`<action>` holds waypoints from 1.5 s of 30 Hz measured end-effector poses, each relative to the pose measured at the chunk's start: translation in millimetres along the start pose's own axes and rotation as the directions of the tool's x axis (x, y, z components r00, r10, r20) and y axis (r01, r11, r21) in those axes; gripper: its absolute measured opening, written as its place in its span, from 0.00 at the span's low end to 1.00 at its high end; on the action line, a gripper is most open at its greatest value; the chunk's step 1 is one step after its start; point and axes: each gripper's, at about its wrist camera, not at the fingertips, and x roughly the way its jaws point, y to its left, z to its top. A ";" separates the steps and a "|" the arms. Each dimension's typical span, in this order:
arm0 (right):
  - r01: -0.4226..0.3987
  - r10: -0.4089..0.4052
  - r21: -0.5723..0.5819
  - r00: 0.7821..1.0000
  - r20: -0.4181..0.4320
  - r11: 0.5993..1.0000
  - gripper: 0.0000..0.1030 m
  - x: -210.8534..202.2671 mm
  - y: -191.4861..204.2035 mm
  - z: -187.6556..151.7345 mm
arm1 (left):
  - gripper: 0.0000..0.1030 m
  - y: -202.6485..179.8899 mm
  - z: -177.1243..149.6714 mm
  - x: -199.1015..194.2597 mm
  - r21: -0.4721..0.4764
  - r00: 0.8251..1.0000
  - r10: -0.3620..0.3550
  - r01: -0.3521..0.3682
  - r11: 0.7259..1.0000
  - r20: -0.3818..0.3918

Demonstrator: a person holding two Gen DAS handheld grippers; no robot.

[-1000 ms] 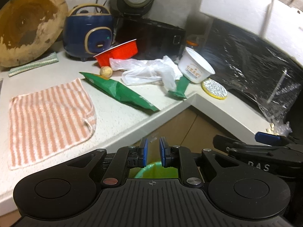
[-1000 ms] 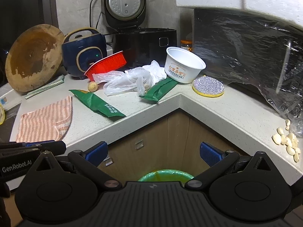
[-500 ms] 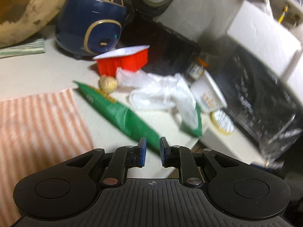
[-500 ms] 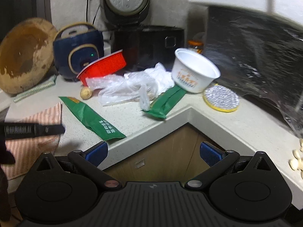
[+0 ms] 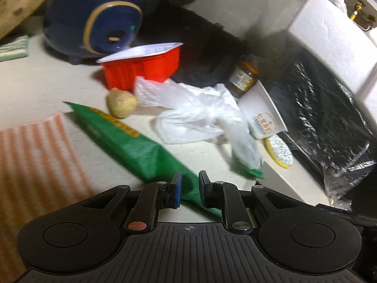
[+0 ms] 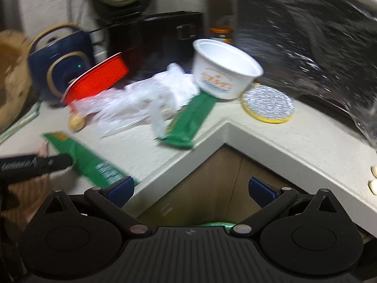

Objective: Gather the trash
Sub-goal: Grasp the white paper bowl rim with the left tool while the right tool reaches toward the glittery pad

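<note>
A long green wrapper (image 5: 141, 151) (image 6: 94, 162) lies slantwise on the counter. My left gripper (image 5: 187, 188) hangs over its near end, jaws a narrow slit apart, with the wrapper showing below the gap. From the right wrist, one of its fingers (image 6: 47, 164) reaches the wrapper's edge. Behind lie a crumpled white plastic bag (image 5: 195, 113) (image 6: 132, 103), a second green wrapper (image 6: 188, 127), a tilted white cup (image 6: 223, 70), a red tub (image 5: 141, 70) and a foil lid (image 6: 268, 105). My right gripper (image 6: 190, 188) stands wide open off the counter's inner corner, holding nothing.
A blue rice cooker (image 5: 94, 16) and black appliances stand at the back. A striped cloth (image 5: 35, 153) lies at the left, a shiny black bag (image 5: 329, 118) at the right. A small brown root (image 5: 121, 105), a jar (image 5: 243, 77) and garlic cloves (image 6: 373, 176) are about. The green bin's rim (image 6: 214, 224) shows below.
Both grippers moved forward from above the green bin towards the counter. The left now sits low over the long green wrapper. Neither gripper's jaws changed their width.
</note>
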 end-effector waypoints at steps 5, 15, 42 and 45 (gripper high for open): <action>0.038 -0.039 0.016 0.999 0.018 0.999 1.00 11.4 -29.3 17.6 | 0.17 -12.8 3.1 7.8 -0.058 0.996 0.086 -0.088 0.994 -0.032; 0.010 -0.012 0.025 0.996 0.091 1.000 1.00 25.4 -114.8 46.8 | 0.17 -92.5 31.7 26.6 0.018 0.995 -0.097 0.097 0.995 0.014; 0.060 -0.054 0.201 0.998 -0.032 0.978 1.00 82.1 -212.1 48.7 | 0.21 -162.0 114.5 231.0 0.156 0.981 0.177 -0.163 0.974 -0.084; 0.044 -0.031 0.247 0.998 -0.054 0.968 1.00 86.9 -218.0 46.3 | 0.16 -155.4 108.1 232.0 0.150 0.977 0.193 -0.179 0.972 -0.091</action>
